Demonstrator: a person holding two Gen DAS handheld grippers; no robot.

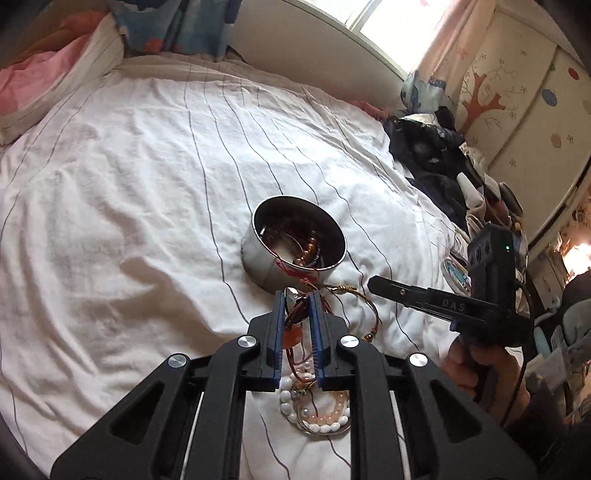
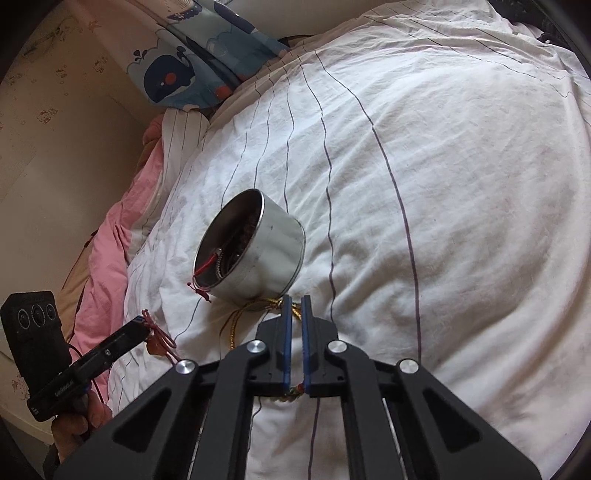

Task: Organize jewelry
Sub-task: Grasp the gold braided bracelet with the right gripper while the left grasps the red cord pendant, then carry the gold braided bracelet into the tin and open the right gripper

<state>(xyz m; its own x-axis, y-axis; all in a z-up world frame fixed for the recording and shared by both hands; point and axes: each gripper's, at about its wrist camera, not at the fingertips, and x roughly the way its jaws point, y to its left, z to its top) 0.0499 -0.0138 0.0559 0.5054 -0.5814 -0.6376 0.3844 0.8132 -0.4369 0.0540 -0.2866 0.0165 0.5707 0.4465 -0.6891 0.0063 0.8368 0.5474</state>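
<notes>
Just before the metal tin [image 1: 295, 243], left gripper [image 1: 298, 295] pinching red cord [image 1: 295, 317], right gripper [image 2: 294, 301] closed, apparently empty.

metal tin [image 1: 291, 254] on the bedsheet [image 1: 147, 184], bracelets [image 1: 317, 410] before it.

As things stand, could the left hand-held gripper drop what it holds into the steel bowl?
Probably yes. The left hand-held gripper, shut on a red cord piece, sits just short of the steel bowl, whose open top is unobstructed.

A home bedroom: striped white duvet [image 1: 147, 166], whale-print pillow [image 2: 192, 74], curtained window [image 1: 399, 22].
</notes>
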